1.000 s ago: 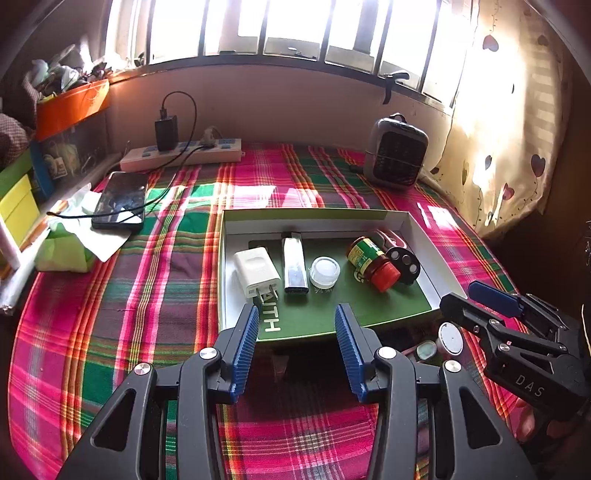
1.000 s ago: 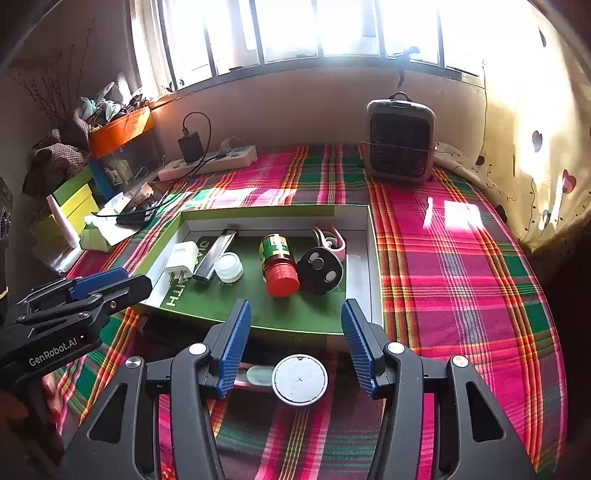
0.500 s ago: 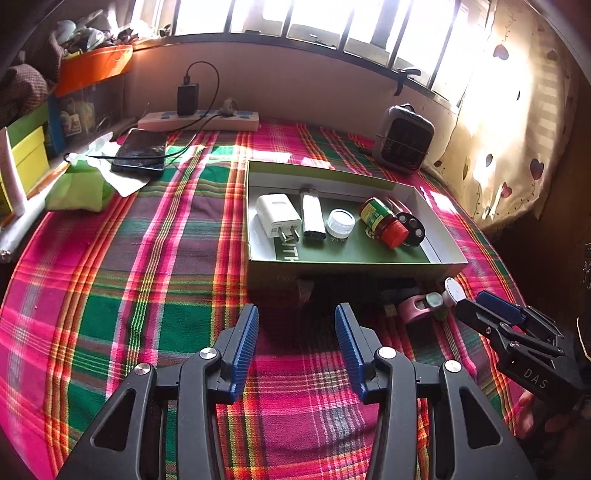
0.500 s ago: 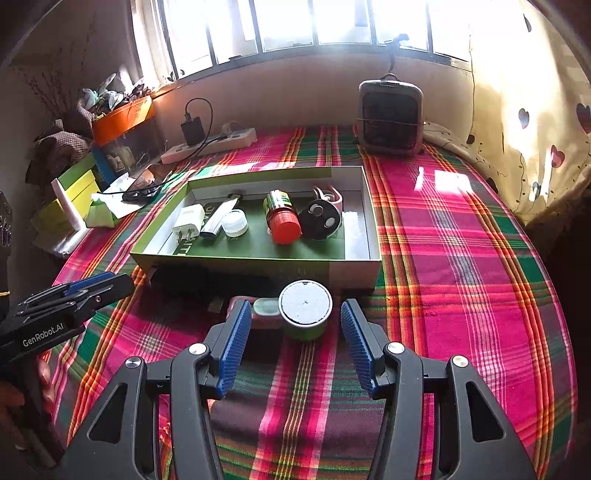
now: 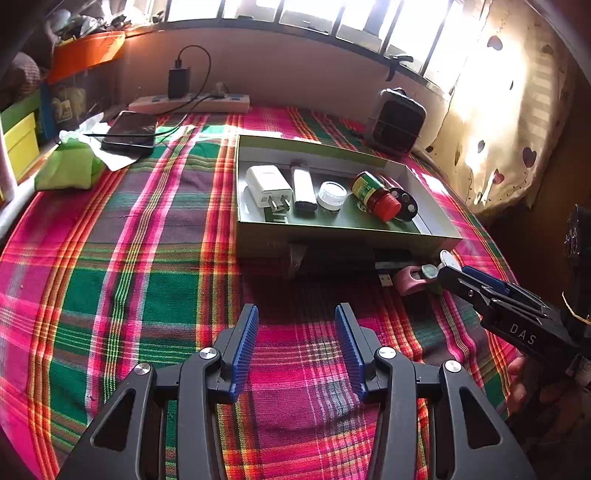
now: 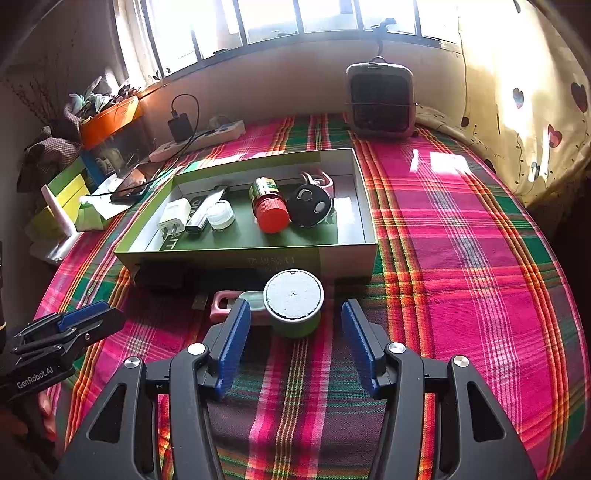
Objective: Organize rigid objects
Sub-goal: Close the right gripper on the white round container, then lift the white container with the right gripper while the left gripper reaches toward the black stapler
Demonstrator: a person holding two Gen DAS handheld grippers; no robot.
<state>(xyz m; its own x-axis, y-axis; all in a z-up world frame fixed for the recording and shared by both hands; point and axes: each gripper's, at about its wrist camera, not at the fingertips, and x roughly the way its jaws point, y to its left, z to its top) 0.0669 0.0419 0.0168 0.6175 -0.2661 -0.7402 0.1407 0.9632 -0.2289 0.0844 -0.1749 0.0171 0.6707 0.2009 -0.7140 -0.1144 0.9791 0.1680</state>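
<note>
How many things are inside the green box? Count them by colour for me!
White or silvery: 3 (plug, flat stick, little round pot)
Green with a red cap: 1 (bottle)
Black: 1 (round disc)
Pink: 1 (loop behind the disc)
Total in the box: 6

Barred window glaring; heart-print curtain right; plaid cloth sunlit; cluttered shelf left.

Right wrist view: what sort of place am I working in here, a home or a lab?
Most likely a lived-in home room: a plaid cloth covers the surface under a window, with a heart-print curtain, a small heater and a power strip.
</note>
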